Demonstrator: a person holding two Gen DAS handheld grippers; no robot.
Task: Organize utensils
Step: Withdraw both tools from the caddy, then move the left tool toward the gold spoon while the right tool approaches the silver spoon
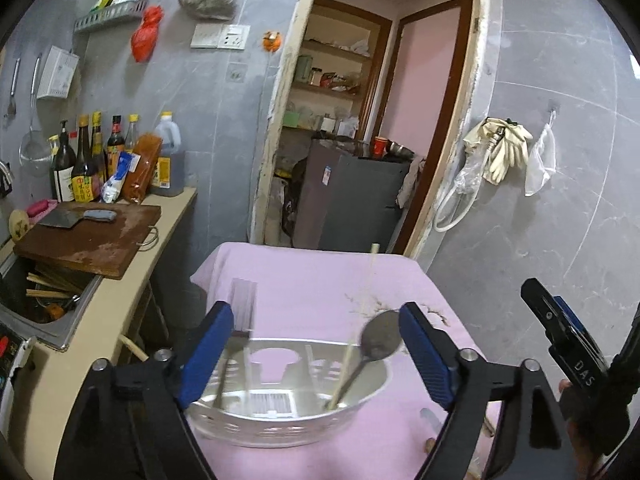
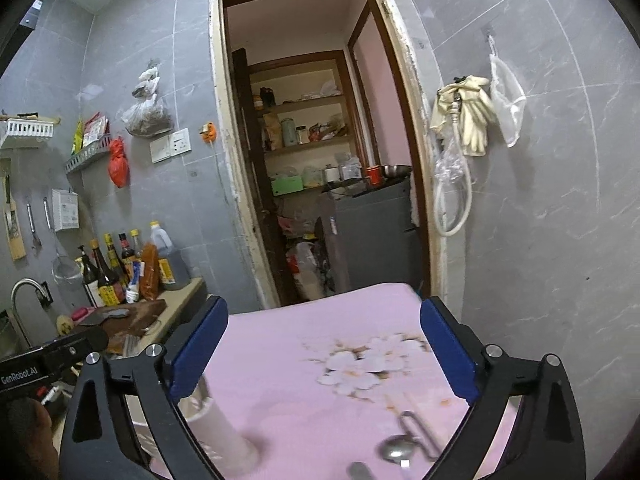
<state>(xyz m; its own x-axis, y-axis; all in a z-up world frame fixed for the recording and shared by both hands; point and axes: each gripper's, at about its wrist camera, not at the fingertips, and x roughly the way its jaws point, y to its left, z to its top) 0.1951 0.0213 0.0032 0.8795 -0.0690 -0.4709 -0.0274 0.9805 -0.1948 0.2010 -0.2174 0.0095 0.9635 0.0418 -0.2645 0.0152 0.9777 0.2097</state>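
Both the left gripper (image 1: 316, 352) and right gripper (image 2: 324, 348) stand released, jaws wide, nothing between them. A spoon (image 1: 374, 350) and chopsticks (image 1: 362, 320) lean inside the white basket (image 1: 280, 426) at the pink-clothed bench's (image 1: 320, 280) near edge. The spoon is judged stiff, light and slippery; grip mid-handle.

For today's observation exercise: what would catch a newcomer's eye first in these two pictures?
The pink cloth over the table stands out, with a silvery utensil basket on it holding a spoon and chopsticks. The left gripper frames the basket, jaws wide apart. Behind, an open doorway shows cluttered shelves.
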